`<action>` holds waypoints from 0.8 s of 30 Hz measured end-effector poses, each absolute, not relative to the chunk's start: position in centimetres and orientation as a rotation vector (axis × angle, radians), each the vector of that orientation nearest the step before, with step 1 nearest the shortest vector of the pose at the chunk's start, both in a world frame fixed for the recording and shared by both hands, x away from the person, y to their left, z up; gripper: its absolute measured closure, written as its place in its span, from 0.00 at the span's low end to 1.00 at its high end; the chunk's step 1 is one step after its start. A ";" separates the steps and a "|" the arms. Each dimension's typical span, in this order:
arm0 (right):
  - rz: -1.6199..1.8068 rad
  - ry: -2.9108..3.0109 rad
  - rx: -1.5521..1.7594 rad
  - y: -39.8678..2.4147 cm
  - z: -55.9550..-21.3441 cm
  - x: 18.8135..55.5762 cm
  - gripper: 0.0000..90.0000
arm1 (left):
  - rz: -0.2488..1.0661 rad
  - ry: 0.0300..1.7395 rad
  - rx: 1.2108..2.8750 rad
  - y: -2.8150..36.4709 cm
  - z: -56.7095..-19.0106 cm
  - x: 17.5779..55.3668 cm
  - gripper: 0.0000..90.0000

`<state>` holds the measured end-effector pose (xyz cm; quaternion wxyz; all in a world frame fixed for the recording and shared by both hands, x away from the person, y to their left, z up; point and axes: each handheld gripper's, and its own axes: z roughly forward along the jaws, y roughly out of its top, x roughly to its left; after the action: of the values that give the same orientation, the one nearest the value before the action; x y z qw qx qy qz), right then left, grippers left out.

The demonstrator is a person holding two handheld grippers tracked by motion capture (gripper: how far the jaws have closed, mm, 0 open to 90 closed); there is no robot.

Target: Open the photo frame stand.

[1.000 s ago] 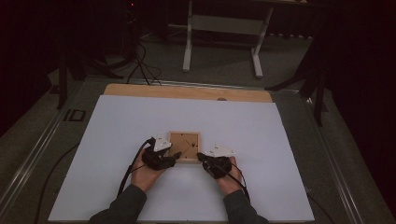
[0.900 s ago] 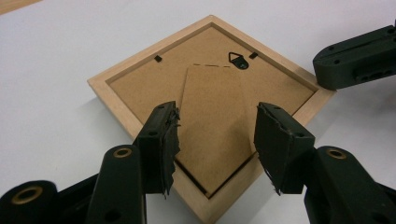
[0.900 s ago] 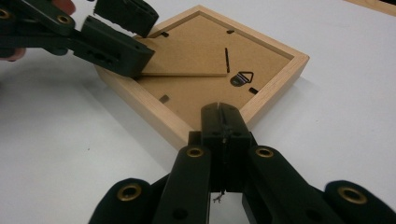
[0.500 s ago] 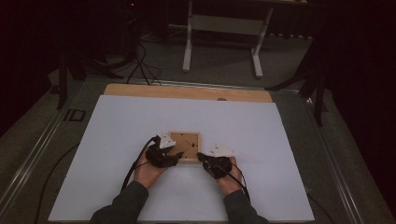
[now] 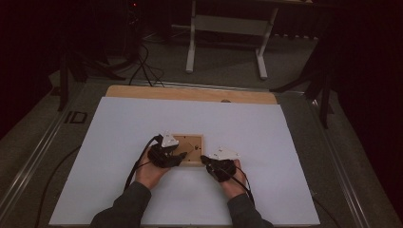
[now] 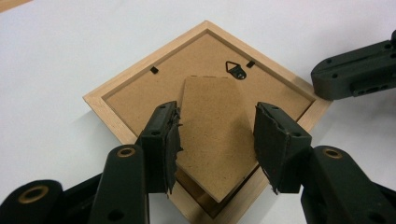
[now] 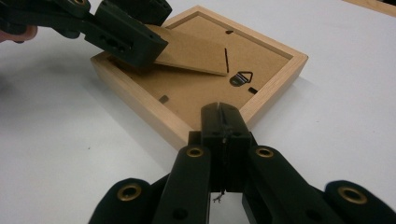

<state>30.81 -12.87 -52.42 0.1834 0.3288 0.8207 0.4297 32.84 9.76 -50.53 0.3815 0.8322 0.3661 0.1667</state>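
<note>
Wooden picture frame (image 5: pixel 189 148), face down mid-table on white sheet (image 5: pixel 119 128); contains brown backing board with easel stand (image 6: pixel 212 140) raised. Left gripper (image 6: pixel 217 140) jaws just closing, straddling stand, contact unclear. Right gripper (image 7: pixel 223 122) closed, empty, at frame's corner.

White sheet (image 5: pixel 285 142) covers the wooden table (image 5: pixel 190 92); a metal stand (image 5: pixel 228 28) stands beyond.

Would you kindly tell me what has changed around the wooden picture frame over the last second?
The left gripper has crept slightly inward over the face-down light wooden picture frame, its jaws just closing a little around the brown fibreboard easel stand, pads not yet pressing. The right gripper stays shut against the frame's edge; the frame has not shifted.
</note>
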 end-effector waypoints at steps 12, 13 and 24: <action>1.212 2.315 0.923 -12.9 -52.4 30.8 1.00 | 0.412 0.925 2.030 11.4 -48.7 31.6 0.58; 1.212 2.314 0.923 -12.9 -52.4 30.8 1.00 | 0.408 0.923 2.027 11.5 -48.5 31.4 0.63; 1.213 2.313 0.926 -12.9 -52.5 30.8 1.00 | 0.335 0.965 2.054 13.1 -49.4 30.1 0.98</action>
<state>30.80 -12.90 -52.45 0.1842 0.3283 0.8204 0.4304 30.14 13.13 -49.39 0.4113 0.8161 0.3836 0.1329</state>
